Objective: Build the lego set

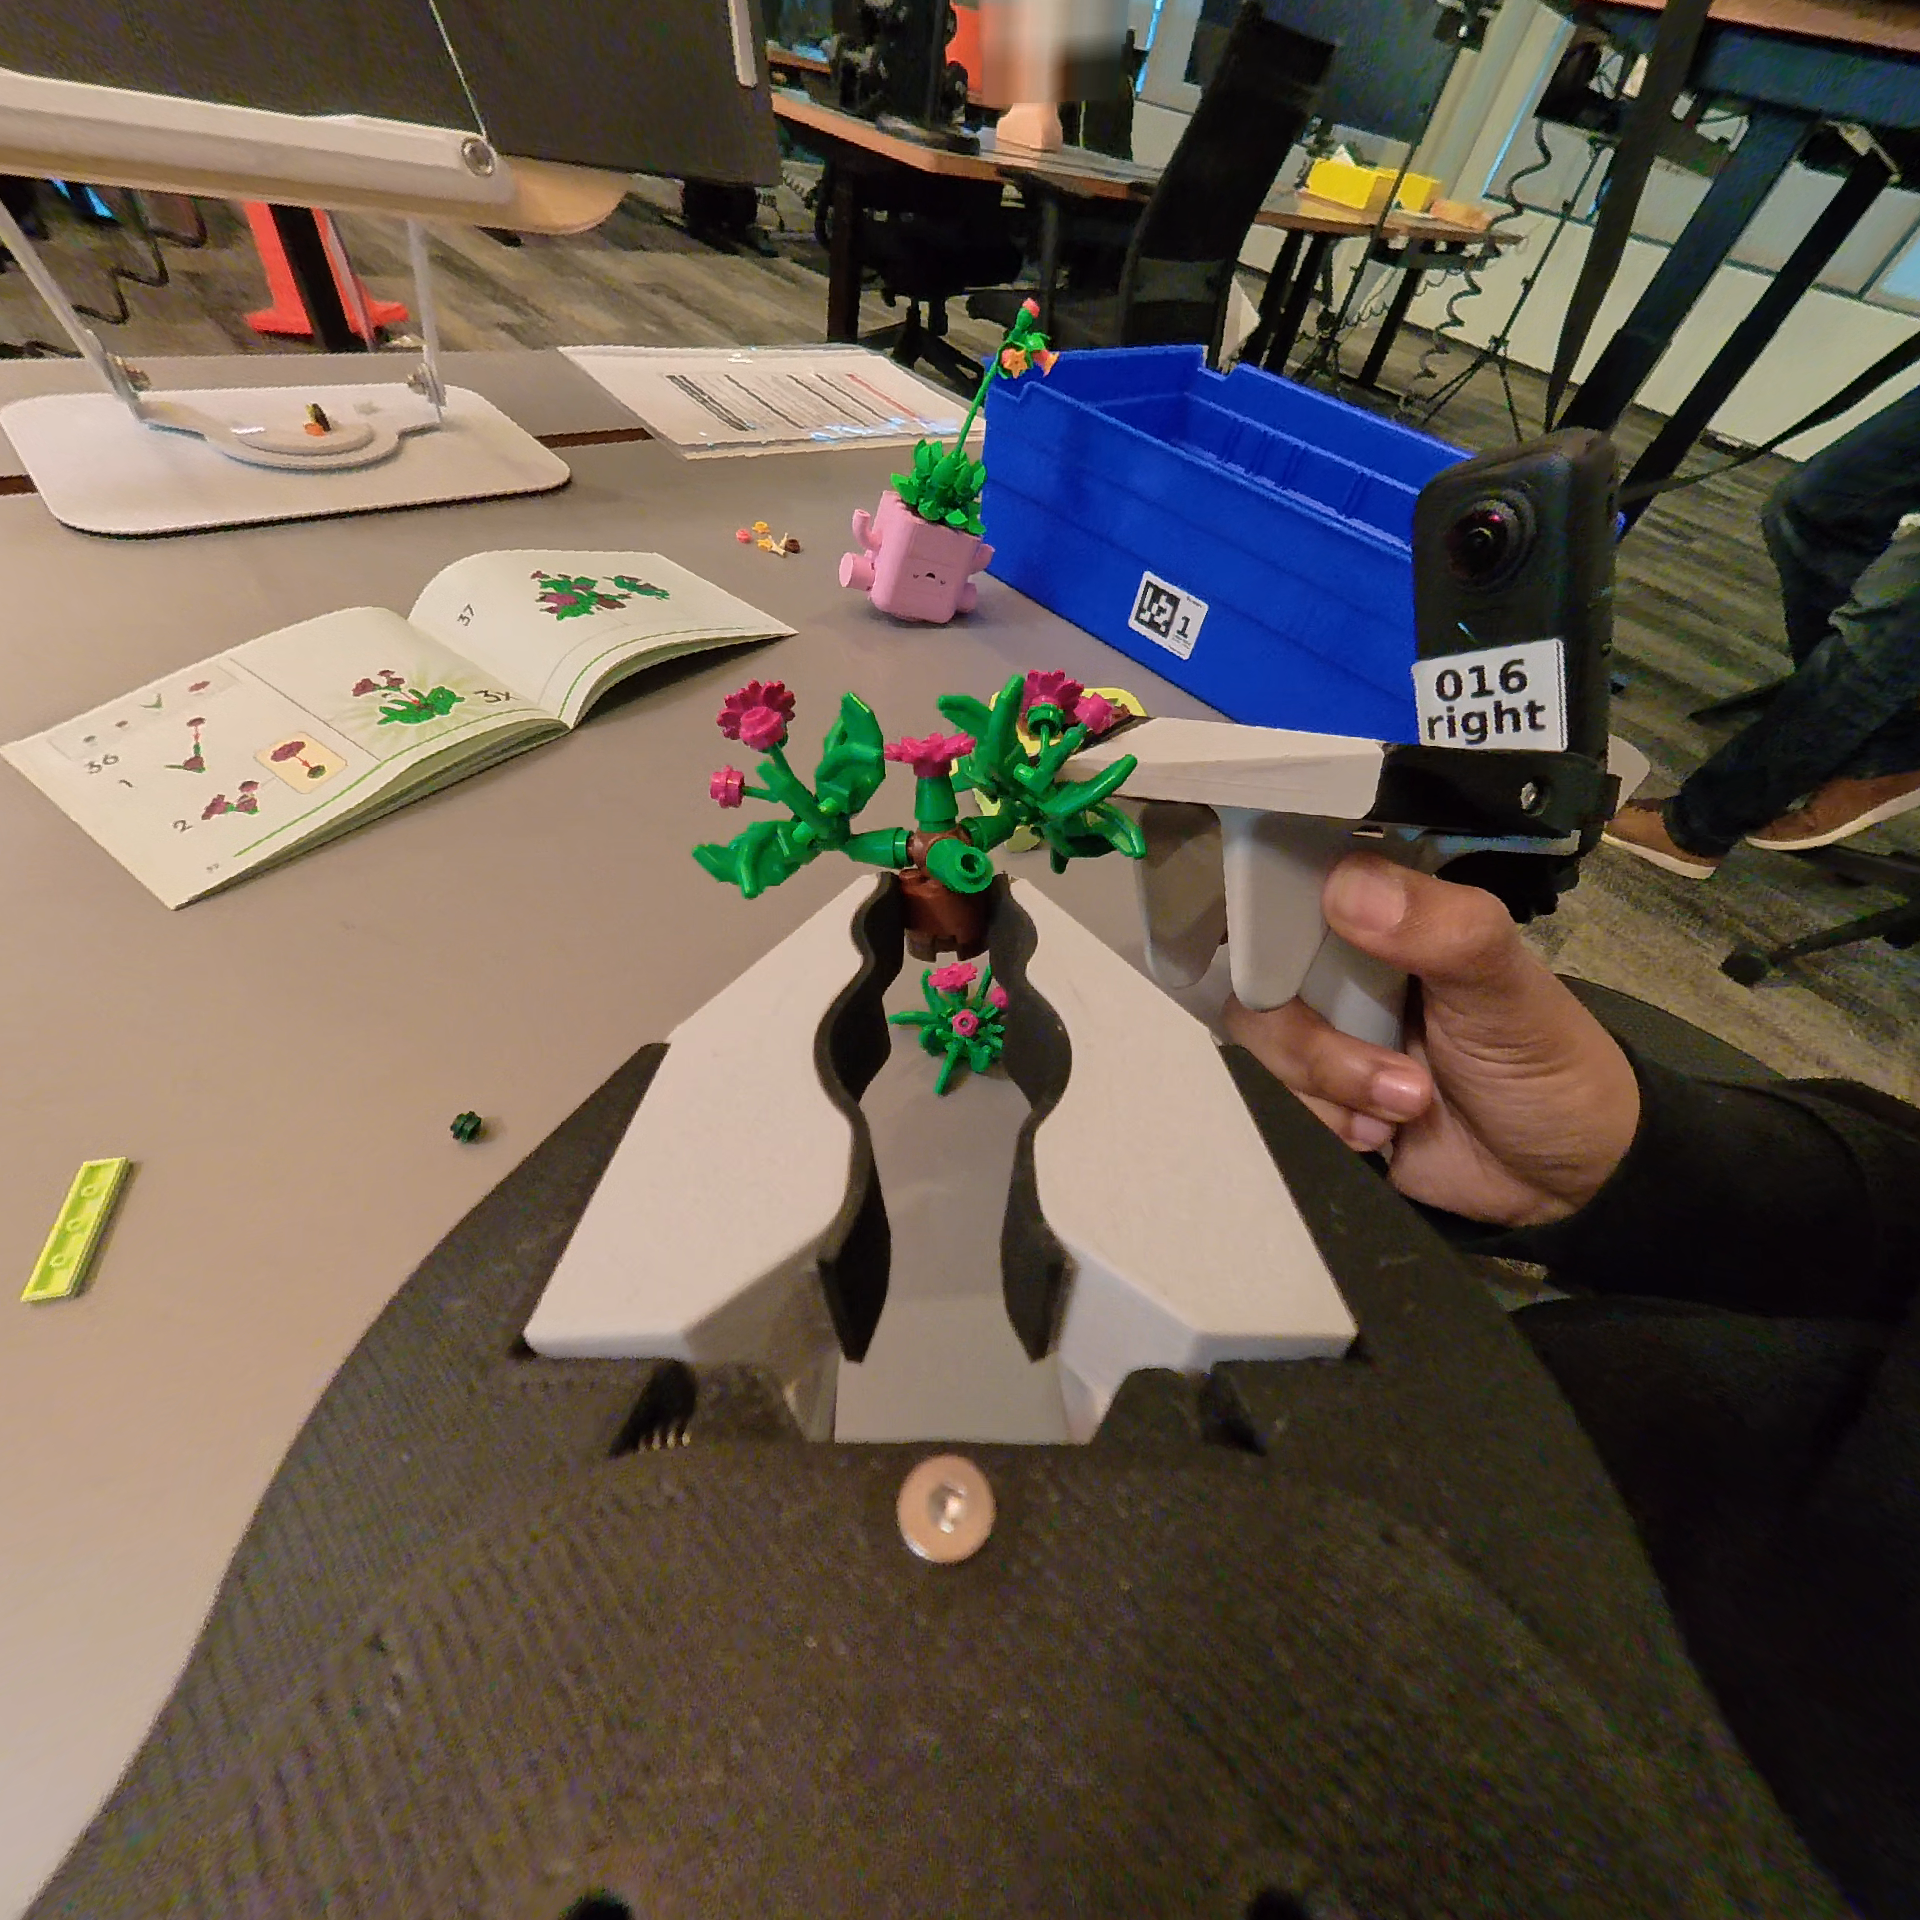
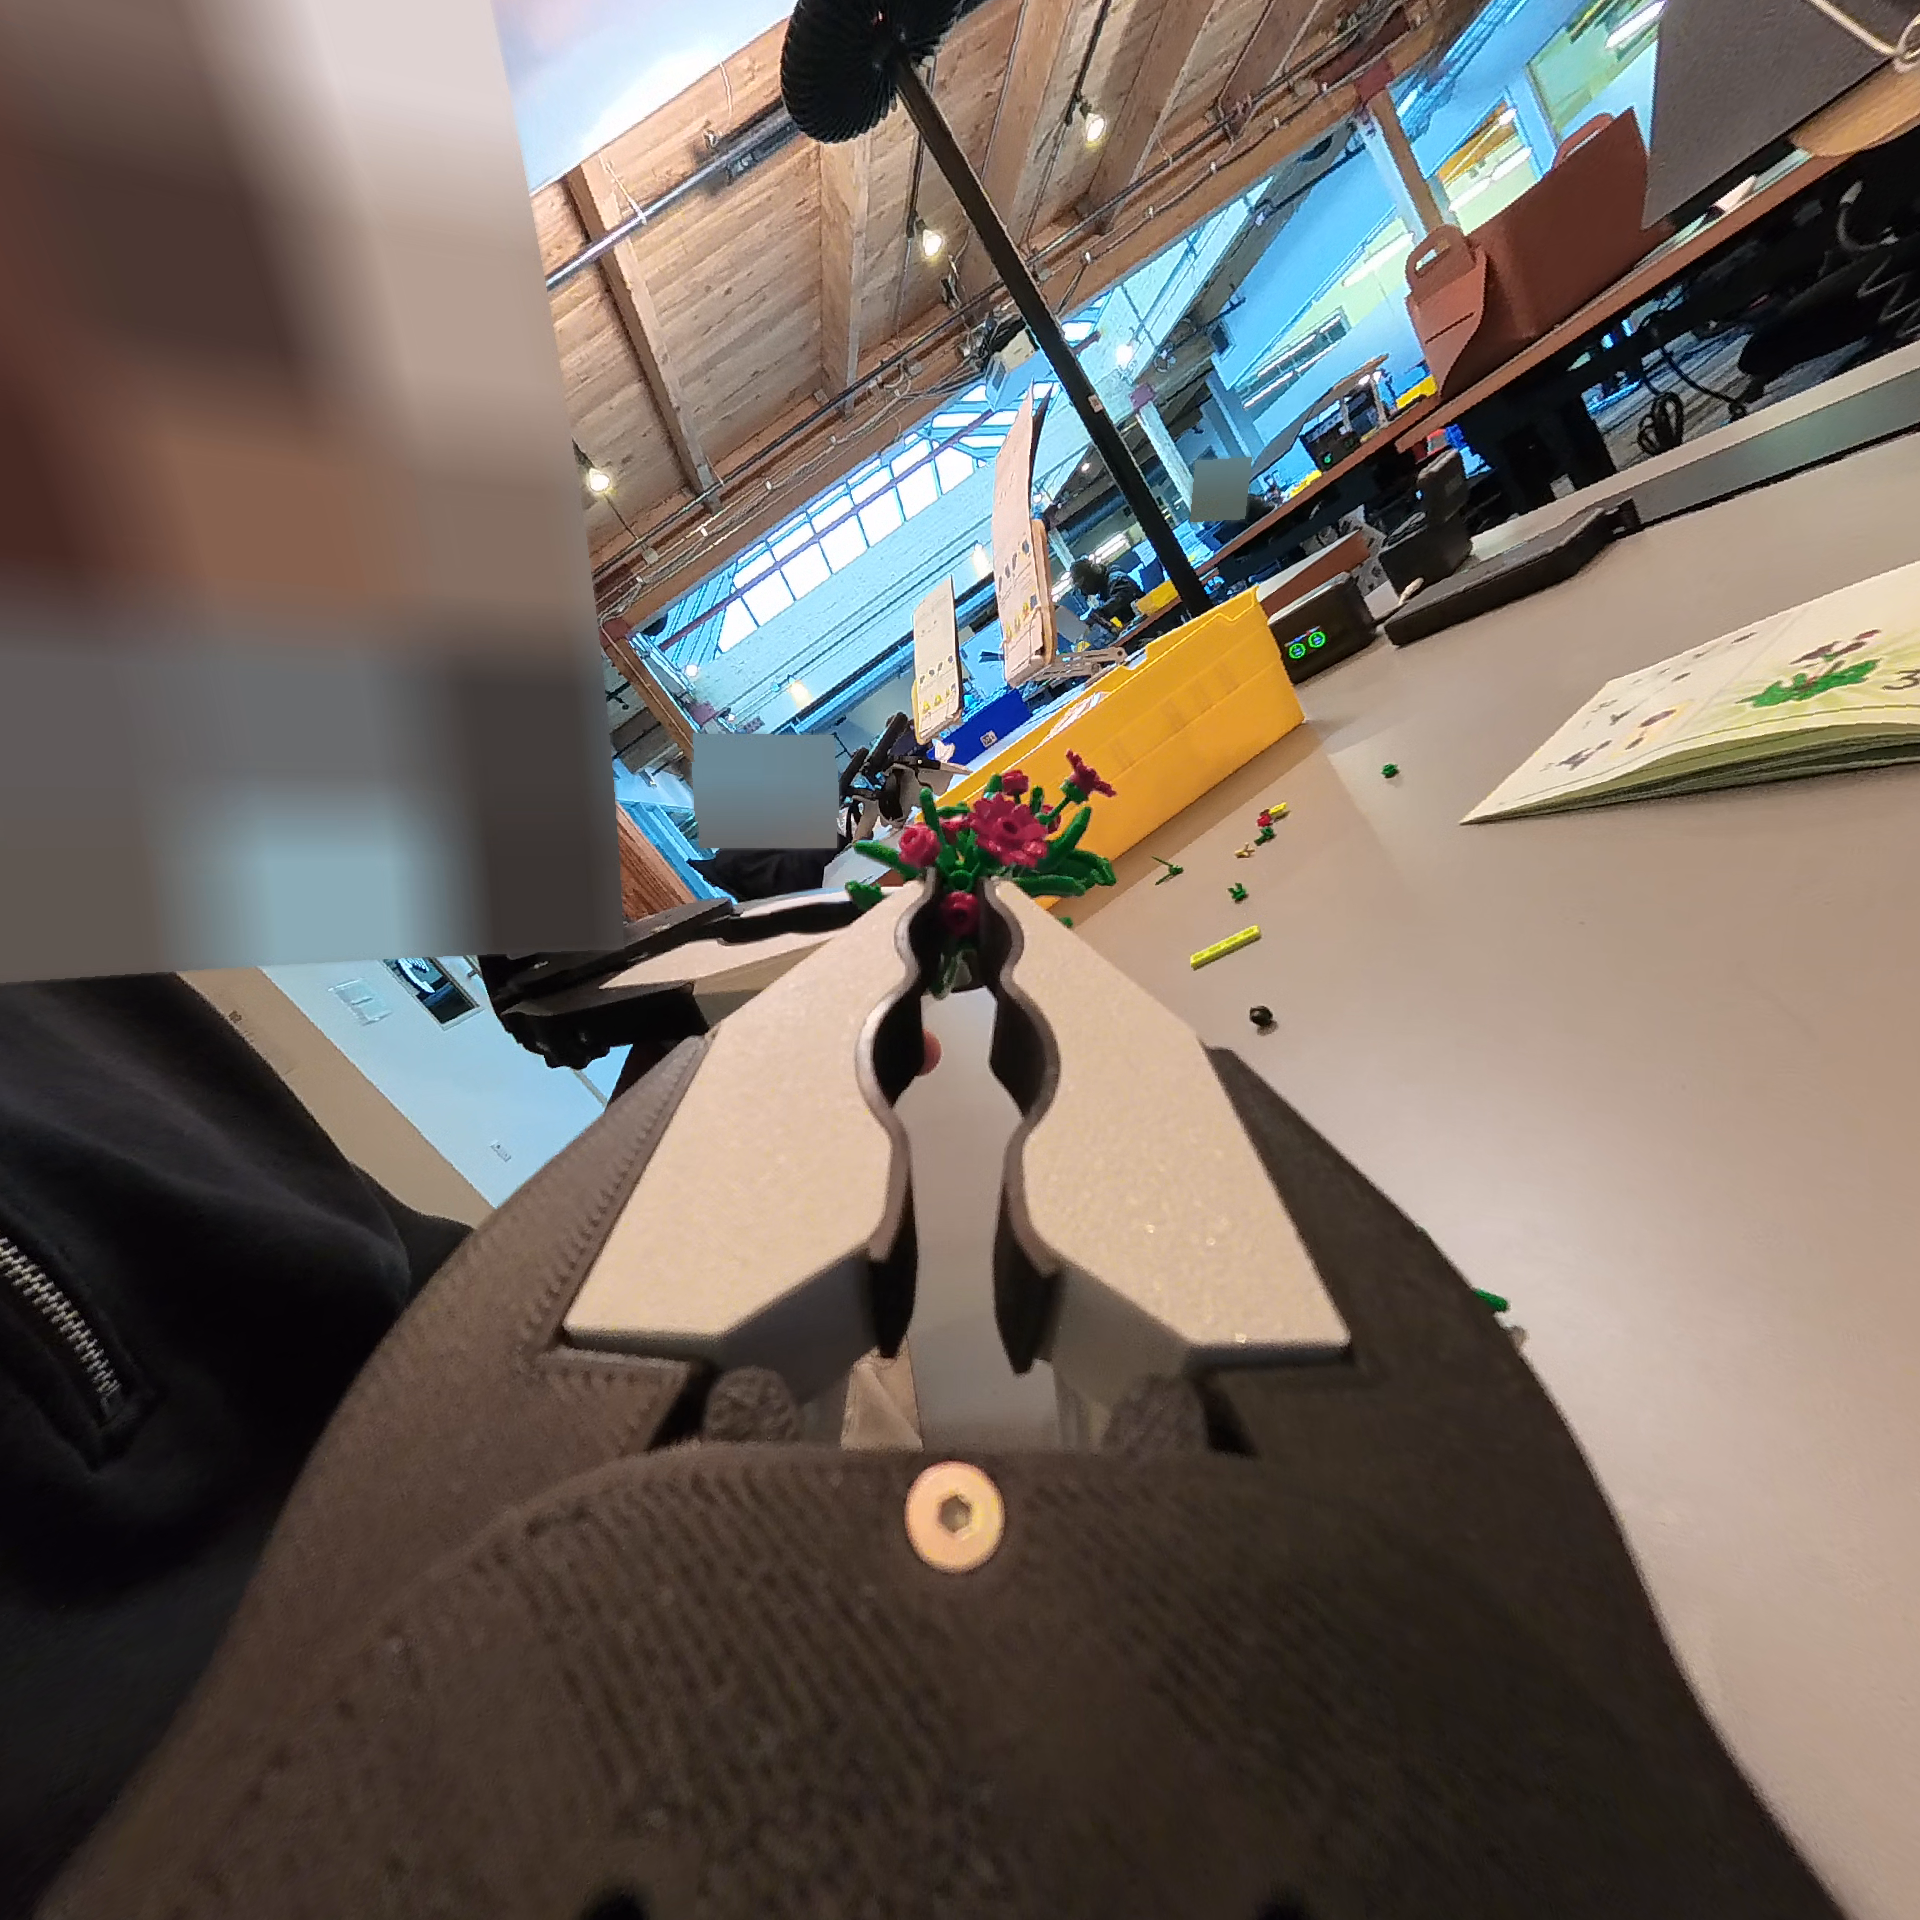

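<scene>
My left gripper [image 1: 943,899] is shut on the brown base of a lego plant [image 1: 940,909] with green leaves and magenta flowers [image 1: 756,715], held upright above the grey table [image 1: 364,1039]. My right gripper [image 1: 1096,746] comes in from the right and is shut on a green sprig with magenta flowers [image 1: 1049,727] at the plant's right side. In the right wrist view its tips [image 2: 956,914] close on that sprig [image 2: 958,912], with the rest of the plant [image 2: 1003,826] just beyond. A third small flower sprig [image 1: 961,1023] lies on the table under the plant.
An open instruction booklet [image 1: 395,707] lies to the left. A pink pot with a green plant [image 1: 923,566] stands by a blue bin [image 1: 1195,530]. A lime plate [image 1: 75,1229] and a small dark piece [image 1: 468,1125] lie loose. A yellow bin [image 2: 1174,717] stands beyond. Only a small space, under 4 cm, lies between the two pairs of fingers. Both grippers' tips are roughly 20 centimeters from the lime plate [image 1: 75,1229]. The right camera catches it too, in the right wrist view [image 2: 1219,948].
</scene>
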Motion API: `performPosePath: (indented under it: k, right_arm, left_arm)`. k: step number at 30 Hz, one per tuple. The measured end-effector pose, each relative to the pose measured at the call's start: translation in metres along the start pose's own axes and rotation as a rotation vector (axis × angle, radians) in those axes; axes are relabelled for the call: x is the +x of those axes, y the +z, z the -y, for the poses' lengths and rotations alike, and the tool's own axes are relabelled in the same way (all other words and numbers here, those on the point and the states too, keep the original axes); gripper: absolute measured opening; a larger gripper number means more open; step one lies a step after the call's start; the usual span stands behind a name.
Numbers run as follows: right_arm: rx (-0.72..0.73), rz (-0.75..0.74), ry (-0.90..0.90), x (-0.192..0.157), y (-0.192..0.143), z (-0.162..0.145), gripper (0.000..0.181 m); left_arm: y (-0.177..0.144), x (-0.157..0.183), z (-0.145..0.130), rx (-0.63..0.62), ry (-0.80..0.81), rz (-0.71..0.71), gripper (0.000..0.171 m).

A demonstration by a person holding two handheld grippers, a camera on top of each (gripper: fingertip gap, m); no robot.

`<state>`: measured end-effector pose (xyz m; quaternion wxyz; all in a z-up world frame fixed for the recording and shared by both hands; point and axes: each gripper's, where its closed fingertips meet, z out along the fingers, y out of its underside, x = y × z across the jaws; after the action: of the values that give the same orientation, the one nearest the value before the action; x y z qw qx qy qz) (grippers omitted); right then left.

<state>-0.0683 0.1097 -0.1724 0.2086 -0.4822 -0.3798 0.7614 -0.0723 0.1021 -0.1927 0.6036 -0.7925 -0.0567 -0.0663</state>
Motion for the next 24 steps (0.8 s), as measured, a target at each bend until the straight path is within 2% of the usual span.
performPosePath:
  k: [24]
  right_arm:
    - [-0.047,-0.023,-0.009,0.003,0.0003,-0.0038,0.004]
  left_arm:
    - [0.0011,-0.0014,-0.0032,-0.014,0.02,0.023,0.014]
